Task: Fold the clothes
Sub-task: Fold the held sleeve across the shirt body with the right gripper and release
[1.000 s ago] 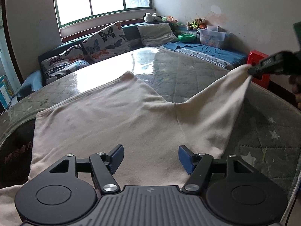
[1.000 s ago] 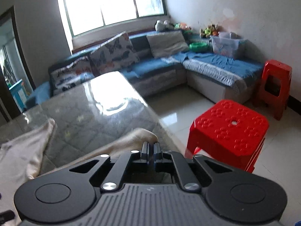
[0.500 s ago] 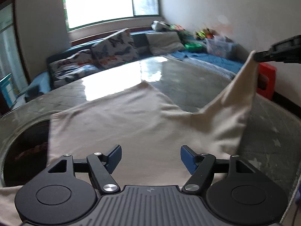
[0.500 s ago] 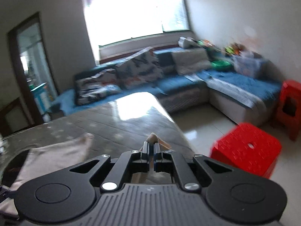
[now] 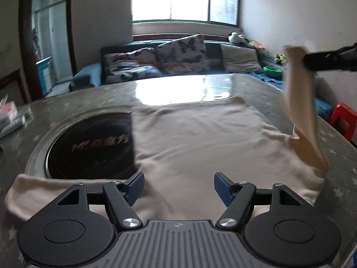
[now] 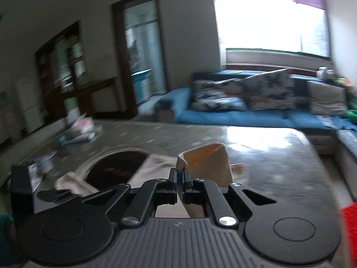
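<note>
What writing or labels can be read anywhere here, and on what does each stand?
Reddish lettering on the dark round inset of the table: too blurred to read.
Box at the table's left edge: any print is too blurred to read.
Small emblem on the left tongs body: a symbol, not text.
Nothing else legible.

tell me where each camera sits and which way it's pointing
Left wrist: sits on the left gripper, low over the cream garment on the table, facing the sofa and window; its open blue-padded fingers show.
Right wrist: sits on the right gripper, raised above the table's right side, facing the sofa and doorway; its fingers pinch the lifted sleeve.
Shared: garment, table, sofa, and the dark round inset; the right gripper appears in the left view.
</note>
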Motion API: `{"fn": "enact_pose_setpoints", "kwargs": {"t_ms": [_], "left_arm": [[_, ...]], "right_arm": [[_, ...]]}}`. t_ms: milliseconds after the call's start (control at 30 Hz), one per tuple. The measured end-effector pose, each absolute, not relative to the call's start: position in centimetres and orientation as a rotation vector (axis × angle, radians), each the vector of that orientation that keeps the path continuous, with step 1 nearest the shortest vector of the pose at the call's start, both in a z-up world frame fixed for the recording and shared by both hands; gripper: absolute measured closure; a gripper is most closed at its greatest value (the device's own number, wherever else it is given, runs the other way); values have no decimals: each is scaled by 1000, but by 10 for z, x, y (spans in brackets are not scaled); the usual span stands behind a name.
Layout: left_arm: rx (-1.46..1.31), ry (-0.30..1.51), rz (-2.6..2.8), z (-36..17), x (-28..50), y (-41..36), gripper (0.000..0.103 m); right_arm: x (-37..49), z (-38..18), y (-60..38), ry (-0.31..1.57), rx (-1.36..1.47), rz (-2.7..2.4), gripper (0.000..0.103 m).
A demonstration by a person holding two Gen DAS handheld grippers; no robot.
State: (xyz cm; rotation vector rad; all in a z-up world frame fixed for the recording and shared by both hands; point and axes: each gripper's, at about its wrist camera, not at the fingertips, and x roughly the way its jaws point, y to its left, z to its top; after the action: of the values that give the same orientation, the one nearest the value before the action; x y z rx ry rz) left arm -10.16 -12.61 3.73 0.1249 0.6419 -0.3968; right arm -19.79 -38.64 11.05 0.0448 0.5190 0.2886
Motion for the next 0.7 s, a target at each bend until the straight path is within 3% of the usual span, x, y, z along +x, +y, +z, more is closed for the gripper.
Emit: {"fn": "enact_pose_setpoints", "kwargs": {"t_ms": [233,333,633,700], "left_arm": [[98,664,-376,30,-105,-109,31],[95,666,-377,31,-107,-106,31],[102,649,-382,35,-108,-103,32],[104,649,-397,35,-108,-106,37]], "right_arm": [[-169,68,-324,655,-1,411,100],[-169,57,-318,712,-1,454,95],[-191,54,-378,767,-66,309,92],[-196,45,-398,811,-71,260,92]]}}
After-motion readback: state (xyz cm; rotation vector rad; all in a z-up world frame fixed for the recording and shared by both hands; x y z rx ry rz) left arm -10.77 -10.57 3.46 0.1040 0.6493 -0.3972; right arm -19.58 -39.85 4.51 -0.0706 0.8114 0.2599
